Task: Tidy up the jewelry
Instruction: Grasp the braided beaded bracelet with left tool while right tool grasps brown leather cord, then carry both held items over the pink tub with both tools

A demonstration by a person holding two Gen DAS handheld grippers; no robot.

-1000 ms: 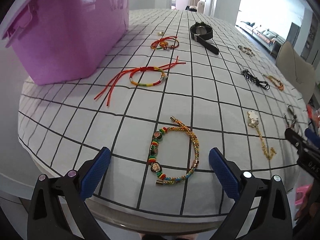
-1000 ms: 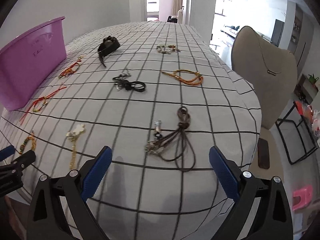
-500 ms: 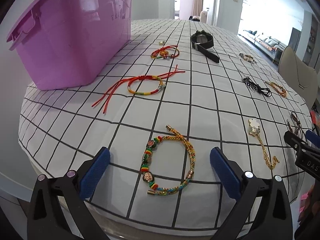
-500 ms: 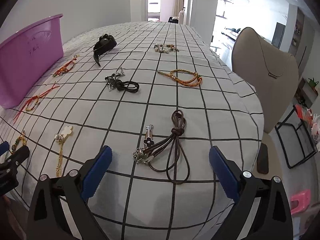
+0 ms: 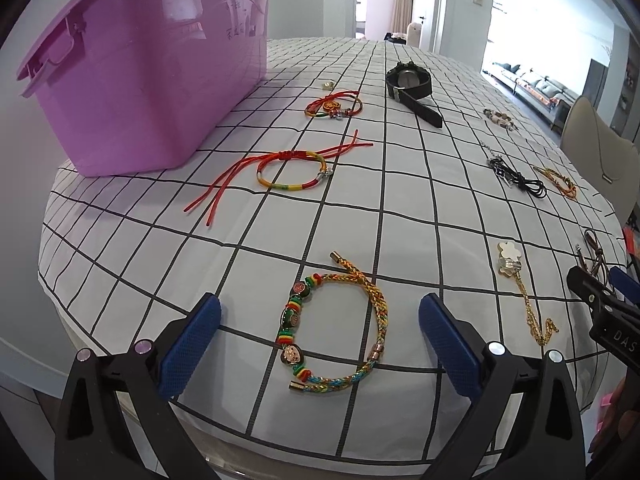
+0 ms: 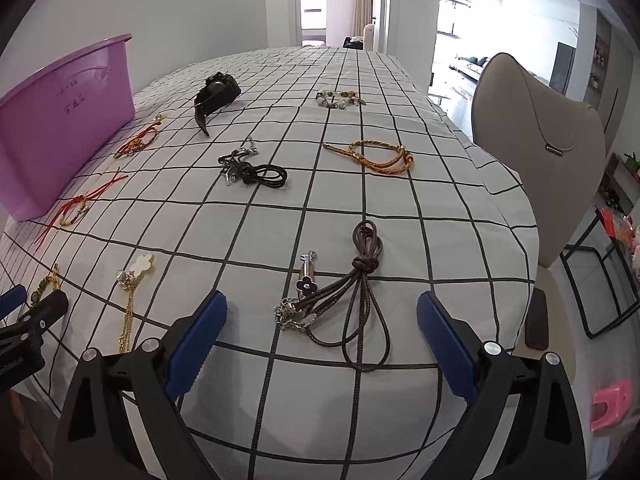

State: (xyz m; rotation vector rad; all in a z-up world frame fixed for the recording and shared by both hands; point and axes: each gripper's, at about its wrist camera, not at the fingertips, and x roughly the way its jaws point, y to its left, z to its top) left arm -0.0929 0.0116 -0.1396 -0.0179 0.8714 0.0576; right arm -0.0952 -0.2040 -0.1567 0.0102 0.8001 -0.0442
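Both tongs gape wide and hold nothing: left tongs [image 5: 319, 334] straddle a beaded braided bracelet [image 5: 336, 332] near the desk [image 5: 420, 208] edge, right tongs [image 6: 322, 326] straddle a brown cord necklace [image 6: 352, 288]. Farther back lie a red string bracelet [image 5: 292, 170], a black watch [image 5: 412, 84], and a purple bin [image 5: 152, 68].
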